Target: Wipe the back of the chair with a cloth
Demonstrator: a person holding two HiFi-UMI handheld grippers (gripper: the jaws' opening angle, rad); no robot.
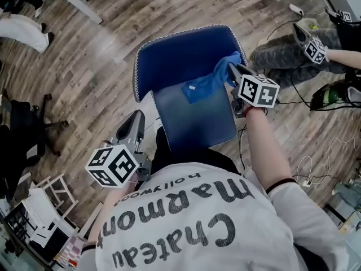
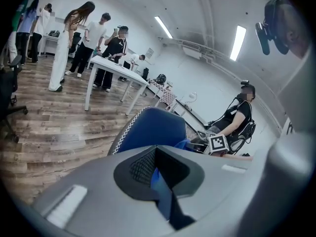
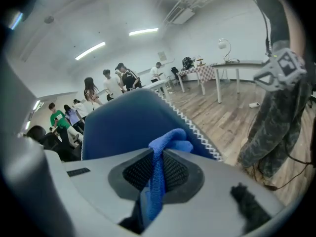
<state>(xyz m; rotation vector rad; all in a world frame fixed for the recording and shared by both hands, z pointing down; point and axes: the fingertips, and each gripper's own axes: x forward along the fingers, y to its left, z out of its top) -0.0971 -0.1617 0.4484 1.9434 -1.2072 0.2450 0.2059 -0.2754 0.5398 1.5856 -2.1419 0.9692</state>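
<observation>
The person wears a pale grey T-shirt [image 1: 197, 230] with large dark lettering; its short sleeve [image 1: 296, 208] ends in a dark band. The left gripper [image 1: 137, 119] and right gripper [image 1: 232, 70] are grey with black meshed pads [image 3: 175, 172]. Each carries a white cube [image 1: 258, 90] of black square markers.

Cloth on upholstery.
Fuzzy blue terry cloth [image 1: 210, 84]; matt blue fabric chair back [image 1: 180, 55] with white stitched edging; glossy grey-brown wood-plank floor [image 1: 113, 33].
</observation>
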